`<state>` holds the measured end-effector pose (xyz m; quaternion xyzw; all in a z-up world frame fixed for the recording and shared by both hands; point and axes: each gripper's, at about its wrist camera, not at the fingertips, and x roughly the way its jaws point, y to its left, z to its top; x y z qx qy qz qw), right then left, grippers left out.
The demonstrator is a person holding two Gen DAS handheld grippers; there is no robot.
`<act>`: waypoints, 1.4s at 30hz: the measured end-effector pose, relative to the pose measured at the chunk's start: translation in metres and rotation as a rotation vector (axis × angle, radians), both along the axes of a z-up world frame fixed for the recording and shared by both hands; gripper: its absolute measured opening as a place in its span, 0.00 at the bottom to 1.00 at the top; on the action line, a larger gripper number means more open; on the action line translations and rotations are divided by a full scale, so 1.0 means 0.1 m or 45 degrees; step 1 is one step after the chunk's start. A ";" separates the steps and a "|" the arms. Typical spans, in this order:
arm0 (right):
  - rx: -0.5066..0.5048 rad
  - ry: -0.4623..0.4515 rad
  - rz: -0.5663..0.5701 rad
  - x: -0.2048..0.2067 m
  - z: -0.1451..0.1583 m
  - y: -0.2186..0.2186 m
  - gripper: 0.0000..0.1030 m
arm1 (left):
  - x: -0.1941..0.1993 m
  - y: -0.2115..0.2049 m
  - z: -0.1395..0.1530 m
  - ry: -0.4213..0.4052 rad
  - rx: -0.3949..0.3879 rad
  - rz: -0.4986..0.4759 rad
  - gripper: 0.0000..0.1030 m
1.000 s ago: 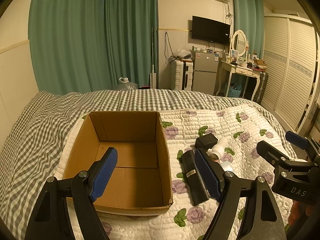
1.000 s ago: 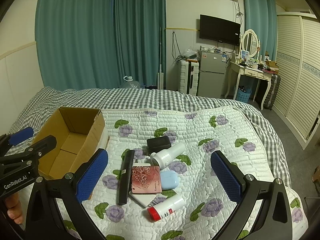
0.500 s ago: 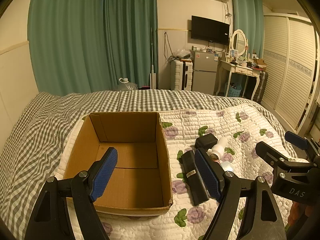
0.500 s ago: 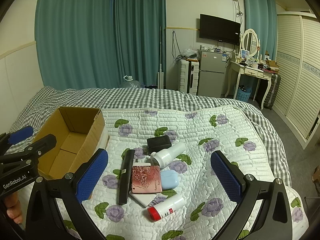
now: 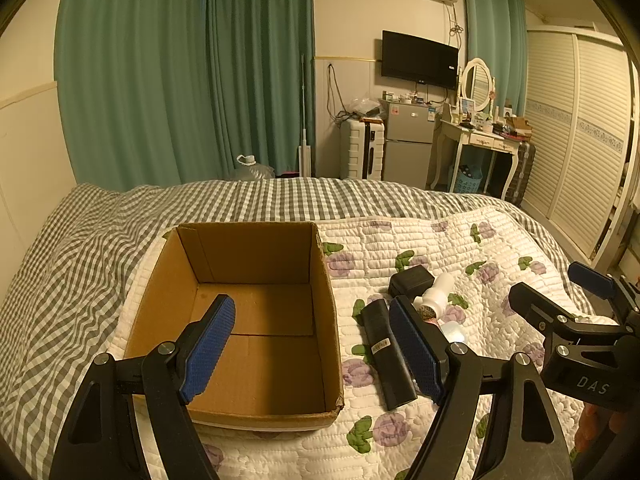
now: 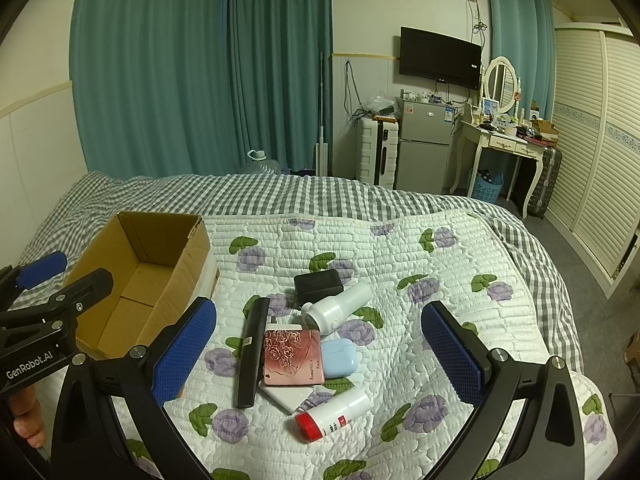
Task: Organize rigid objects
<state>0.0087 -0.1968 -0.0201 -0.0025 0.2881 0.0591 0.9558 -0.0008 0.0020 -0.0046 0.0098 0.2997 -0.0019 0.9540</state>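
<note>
- The white quilted bedspread with purple flowers and green leaves point(image 6: 400, 248) lies over a grey-and-white checked sheet point(image 6: 256, 192) and carries everything else.
- The open brown cardboard box point(image 5: 244, 312) sits empty at nine o'clock from the pile of small things, well apart from the right gripper.
- The left gripper point(image 5: 312, 348) hangs above the box's right wall, jaws spread wide, holding nothing.
- The right gripper point(image 6: 320, 352) hovers over the pile, jaws wide apart, empty.
- The long black bar-shaped case point(image 6: 253, 350) lies at the pile's nine o'clock edge.
- The pink rose-patterned flat case point(image 6: 293, 357) rests on a white flat slab point(image 6: 286, 395).
- The white ribbed plastic bottle point(image 6: 340, 306) lies on its side at twelve o'clock.
- The red-capped white tube point(image 6: 334, 420) lies at six o'clock.
- The black rectangular box point(image 6: 318, 282) sits furthest back.
- The pale blue earbud case point(image 6: 339, 358) touches the pink case at three o'clock.
</note>
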 end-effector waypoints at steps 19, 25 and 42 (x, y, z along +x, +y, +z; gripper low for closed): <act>-0.002 0.004 0.011 -0.07 0.05 -0.01 1.00 | -0.13 -0.13 0.20 -0.045 -0.009 -0.036 0.80; -0.097 0.034 -0.024 -0.05 0.15 -0.23 1.00 | -0.08 -0.32 0.21 -0.034 -0.031 -0.099 0.80; -0.171 0.323 -0.034 0.41 -0.67 -0.53 0.99 | 0.44 -1.17 -1.10 0.246 0.259 -0.189 0.76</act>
